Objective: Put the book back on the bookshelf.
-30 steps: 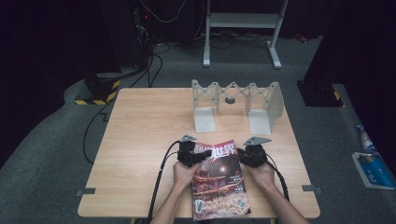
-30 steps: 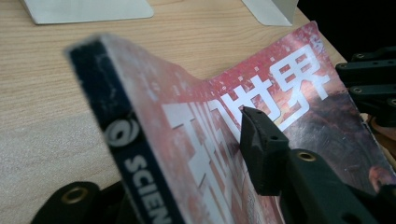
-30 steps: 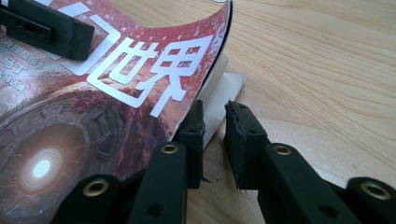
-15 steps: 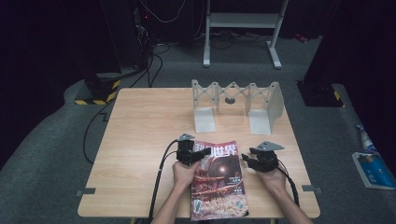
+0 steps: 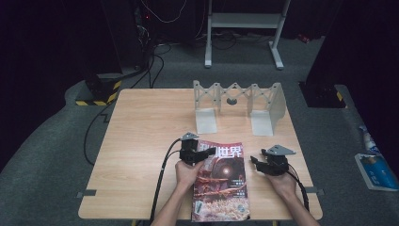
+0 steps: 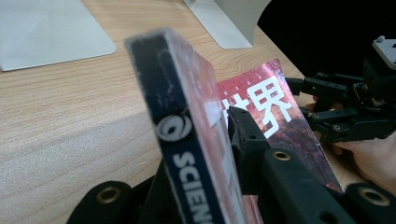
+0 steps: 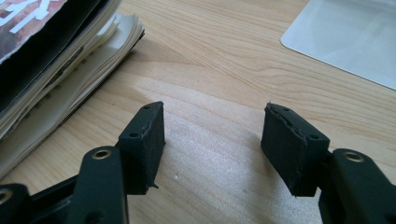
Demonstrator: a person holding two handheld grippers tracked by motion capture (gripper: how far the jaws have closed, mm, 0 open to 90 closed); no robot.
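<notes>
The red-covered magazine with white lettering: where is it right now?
In the high view the red-covered magazine lies at the near edge of the light wooden table, between the hands, in front of the grey metal rack. The left gripper clamps its top-left corner.

My right gripper (image 7: 212,140) has just been opening; its jaws stand wide apart over the bare wooden table (image 7: 224,56), nothing between them. The magazine (image 7: 51,60) lies up left, apart from them; a grey plate (image 7: 345,37), perhaps metal, sits top right.
</notes>
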